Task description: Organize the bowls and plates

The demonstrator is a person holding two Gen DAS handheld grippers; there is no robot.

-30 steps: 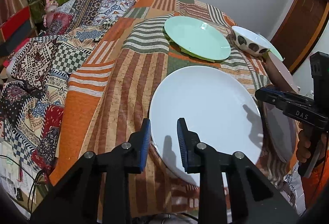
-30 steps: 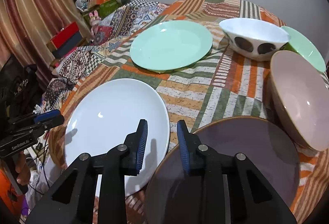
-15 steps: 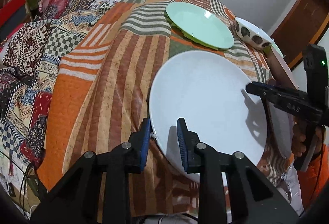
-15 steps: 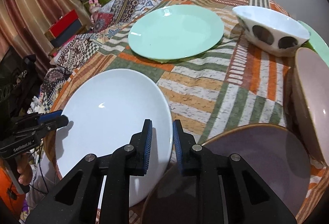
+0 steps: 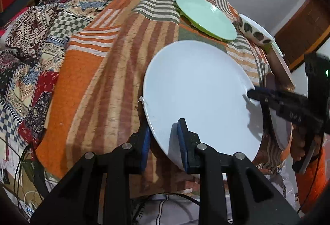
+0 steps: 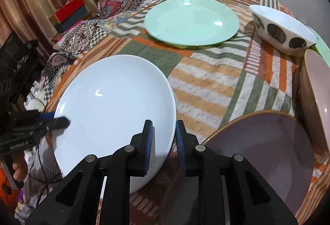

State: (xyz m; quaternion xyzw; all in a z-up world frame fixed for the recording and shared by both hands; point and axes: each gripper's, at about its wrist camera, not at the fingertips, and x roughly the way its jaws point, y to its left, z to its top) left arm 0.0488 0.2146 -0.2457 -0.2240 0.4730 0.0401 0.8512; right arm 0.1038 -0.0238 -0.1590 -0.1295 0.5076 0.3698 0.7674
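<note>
A large white plate [image 5: 196,90] [image 6: 115,101] lies near the front edge of the cloth-covered table [image 6: 216,80]. My left gripper [image 5: 163,138] straddles its left rim, one pad over the plate and one under, with a gap showing. My right gripper [image 6: 164,138] straddles the opposite rim and its jaws are opening, the pads not pressing. Each gripper also shows in the other view, the left gripper [image 6: 61,121] and the right gripper [image 5: 253,94]. Behind sit a mint green plate [image 6: 191,20] and a white bowl with dark spots [image 6: 282,31].
A grey-purple dish with a brown rim [image 6: 268,142] sits just right of the white plate, a pink bowl [image 6: 315,97] beyond it, another green plate [image 6: 321,45] at the far right. Patterned blankets and boxes [image 6: 70,10] fill the left. The table's front edge is close below.
Both grippers have come in over the white plate's rims, so that its edges now sit between their jaws. The right jaws narrowed, then widened a little.
</note>
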